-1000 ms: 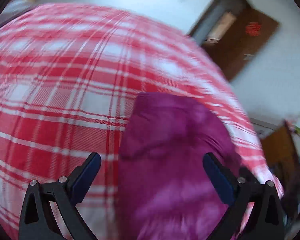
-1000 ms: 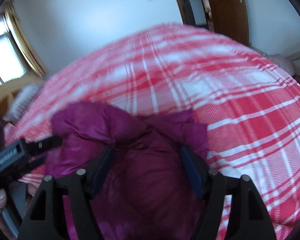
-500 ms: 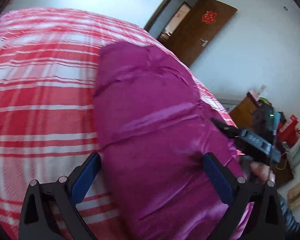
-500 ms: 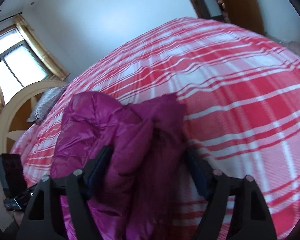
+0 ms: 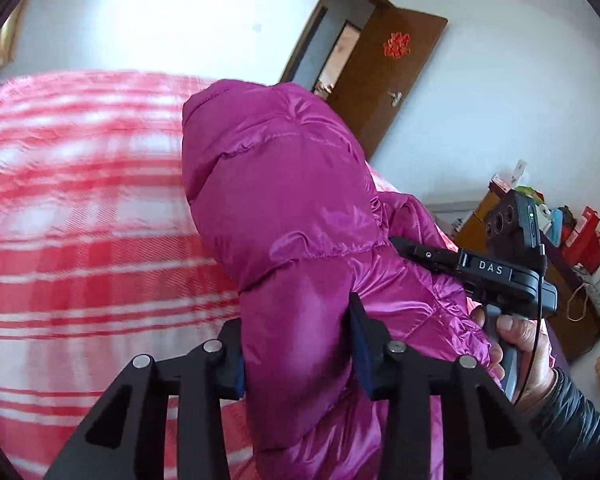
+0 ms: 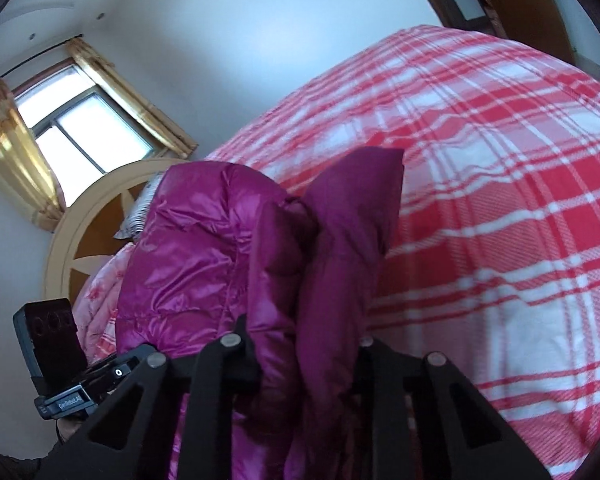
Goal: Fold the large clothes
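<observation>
Underneath, red plaid bedspread [image 6: 500, 200]; brown door [image 5: 384, 72].

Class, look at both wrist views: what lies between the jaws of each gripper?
Bunched magenta puffer jacket fills the left gripper in the left wrist view; a fold of it fills the right gripper in the right wrist view.

The shiny magenta quilted down jacket [image 5: 292, 216] runs off the bottom edge in both views. It covers the inner pads of the left hand-held gripper [image 5: 298, 344] and right hand-held gripper [image 6: 306, 356]. The red-and-white plaid bed cover [image 5: 80, 240] is motion-blurred. Items on the wooden shelf [image 5: 572, 248], possibly bags, are too small to identify.
</observation>
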### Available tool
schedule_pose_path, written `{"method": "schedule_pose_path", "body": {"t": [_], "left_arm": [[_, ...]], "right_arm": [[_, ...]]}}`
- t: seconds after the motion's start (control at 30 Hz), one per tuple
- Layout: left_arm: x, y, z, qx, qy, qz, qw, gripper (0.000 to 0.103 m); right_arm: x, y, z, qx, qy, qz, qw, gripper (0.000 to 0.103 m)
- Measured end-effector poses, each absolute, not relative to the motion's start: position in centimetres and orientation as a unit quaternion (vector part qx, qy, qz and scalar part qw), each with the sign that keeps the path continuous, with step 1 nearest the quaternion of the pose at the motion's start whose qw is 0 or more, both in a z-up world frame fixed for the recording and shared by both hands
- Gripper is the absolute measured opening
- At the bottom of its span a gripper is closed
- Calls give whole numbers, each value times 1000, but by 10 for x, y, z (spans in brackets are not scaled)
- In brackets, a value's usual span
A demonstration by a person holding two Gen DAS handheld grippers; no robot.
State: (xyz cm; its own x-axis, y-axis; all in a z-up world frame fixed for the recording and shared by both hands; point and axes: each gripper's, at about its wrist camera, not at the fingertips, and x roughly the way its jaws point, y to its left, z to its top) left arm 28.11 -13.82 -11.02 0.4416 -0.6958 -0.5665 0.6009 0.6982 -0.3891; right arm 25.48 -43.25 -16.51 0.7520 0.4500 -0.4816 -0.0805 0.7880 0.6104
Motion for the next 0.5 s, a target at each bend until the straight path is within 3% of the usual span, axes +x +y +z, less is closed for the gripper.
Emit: {"method": "schedule_pose_path", "body": {"t": [0.23,0.5], "left_arm": [[256,-38,-69,-70,327,-308,891,41],[246,63,-72,-78,320,-181,926,41]], "right_arm": [[283,-352,-127,280,299,243,879,24],[349,-220,-133,247,335,348,840,23]]}}
